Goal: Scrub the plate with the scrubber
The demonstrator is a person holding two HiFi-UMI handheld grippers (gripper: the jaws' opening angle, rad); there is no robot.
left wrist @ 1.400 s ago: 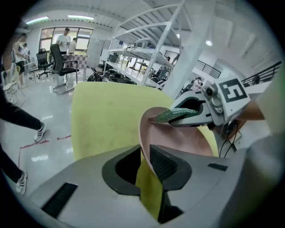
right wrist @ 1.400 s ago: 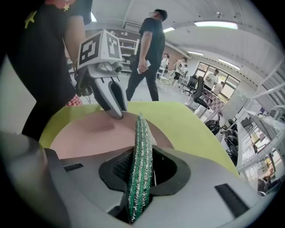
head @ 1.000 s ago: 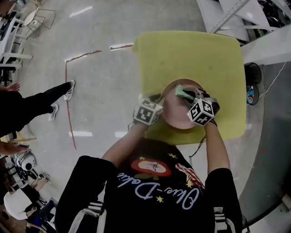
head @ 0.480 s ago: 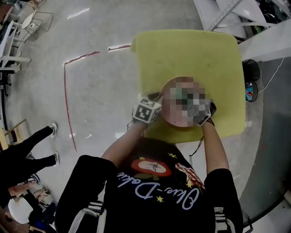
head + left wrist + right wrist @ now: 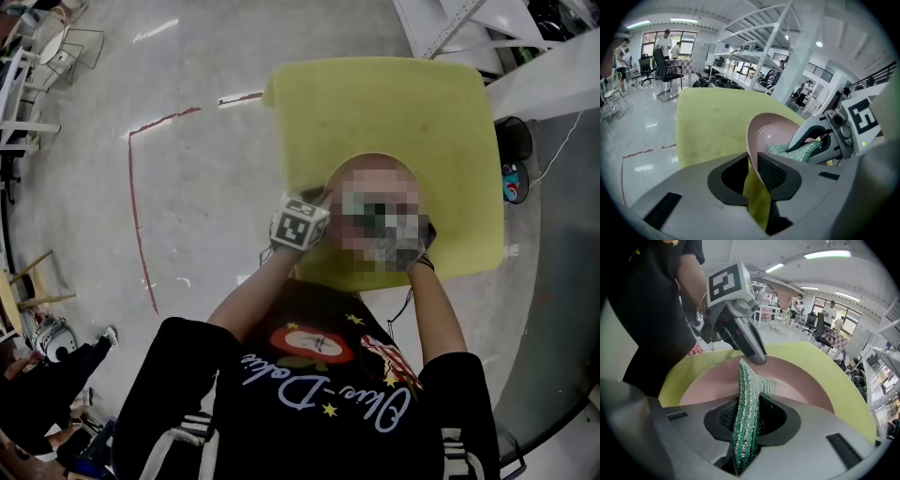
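Pink plate (image 5: 776, 133), blurred overhead: left fingers (image 5: 770, 171) pinch its rim, right fingers (image 5: 779, 420) pinch scrubber (image 5: 749, 385).

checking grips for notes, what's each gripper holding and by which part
The left gripper clamps the pink plate by its rim; right gripper pinches the green scrubber by one end.

The round, shallow pink plate (image 5: 774, 132) is tilted over the 6 o'clock edge of the yellow-green desk (image 5: 708, 122), its rim clamped in the left gripper (image 5: 752, 174). The green glittery mesh scrubber (image 5: 749, 380), folded, is pinched in the right gripper (image 5: 745, 423), with its free end on the plate's inner face.
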